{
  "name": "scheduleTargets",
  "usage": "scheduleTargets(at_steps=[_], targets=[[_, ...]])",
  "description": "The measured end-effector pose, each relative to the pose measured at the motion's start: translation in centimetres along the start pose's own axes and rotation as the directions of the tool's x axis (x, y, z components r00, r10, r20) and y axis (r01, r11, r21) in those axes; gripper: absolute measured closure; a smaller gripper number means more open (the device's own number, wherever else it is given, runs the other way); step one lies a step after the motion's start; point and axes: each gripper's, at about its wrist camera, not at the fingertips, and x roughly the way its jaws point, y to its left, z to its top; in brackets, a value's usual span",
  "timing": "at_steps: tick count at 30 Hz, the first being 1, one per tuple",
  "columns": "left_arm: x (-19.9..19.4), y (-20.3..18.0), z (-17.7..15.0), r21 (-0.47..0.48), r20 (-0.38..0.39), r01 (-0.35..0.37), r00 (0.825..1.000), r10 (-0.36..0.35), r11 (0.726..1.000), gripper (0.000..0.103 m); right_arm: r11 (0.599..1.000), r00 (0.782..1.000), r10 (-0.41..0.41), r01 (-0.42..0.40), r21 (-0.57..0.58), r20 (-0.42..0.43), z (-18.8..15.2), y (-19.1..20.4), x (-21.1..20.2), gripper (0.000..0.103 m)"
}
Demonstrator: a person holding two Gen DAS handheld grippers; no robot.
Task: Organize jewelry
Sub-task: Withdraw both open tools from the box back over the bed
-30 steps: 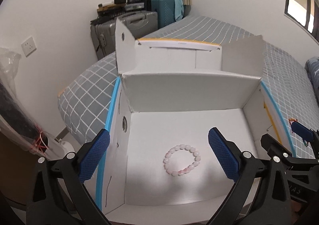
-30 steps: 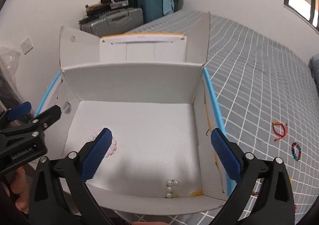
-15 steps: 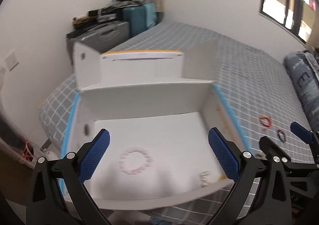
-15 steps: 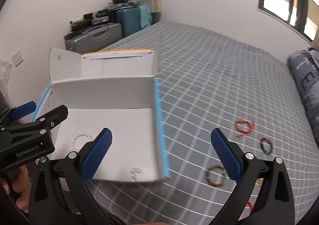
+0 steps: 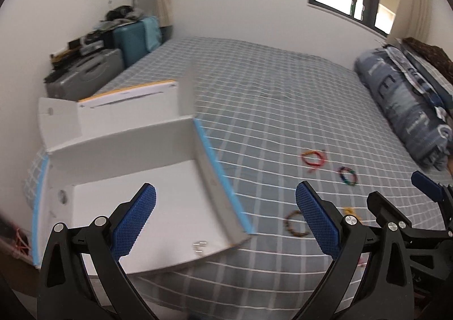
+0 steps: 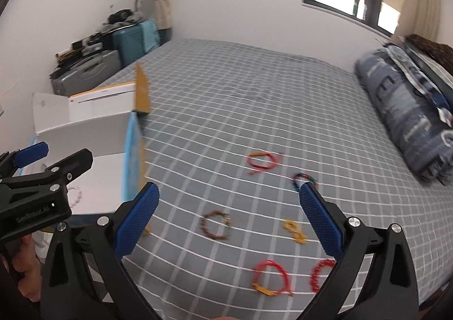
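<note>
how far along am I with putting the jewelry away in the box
Partly done. The white box holds a pink bead bracelet and small pearls. Both the left gripper and right gripper are open and carry nothing. About six bracelets, like the brown one, remain on the bed.

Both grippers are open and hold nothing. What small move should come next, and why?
Probably lower the open right gripper onto the brown beaded bracelet on the grey checked bedspread. It lies loose between the fingers, nearest the white cardboard box, where a pink bead bracelet already sits.
</note>
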Motion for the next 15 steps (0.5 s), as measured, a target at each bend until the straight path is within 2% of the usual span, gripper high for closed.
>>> scheduleTargets(at_steps=[5, 9, 15], targets=[[1.4, -3.6, -0.5, 0.051, -0.031, 0.038, 0.999, -0.037, 0.998, 0.006, 0.997, 0.998, -0.054, 0.054, 0.052, -0.018, -1.6, -4.4, -0.4, 0.008], [3.3, -6.4, -1.6, 0.093, -0.083, 0.082, 0.994, -0.075, 0.992, 0.006, 0.989, 0.994, -0.099, 0.104, 0.101, -0.053, -3.7, -8.5, -0.4, 0.008], [5.7, -9.5, -3.0, 0.118, -0.119, 0.11, 0.988, -0.096, 0.987, 0.006, 0.979, 0.988, -0.129, 0.141, 0.148, -0.086, -6.1, -11.6, 0.4, 0.008]])
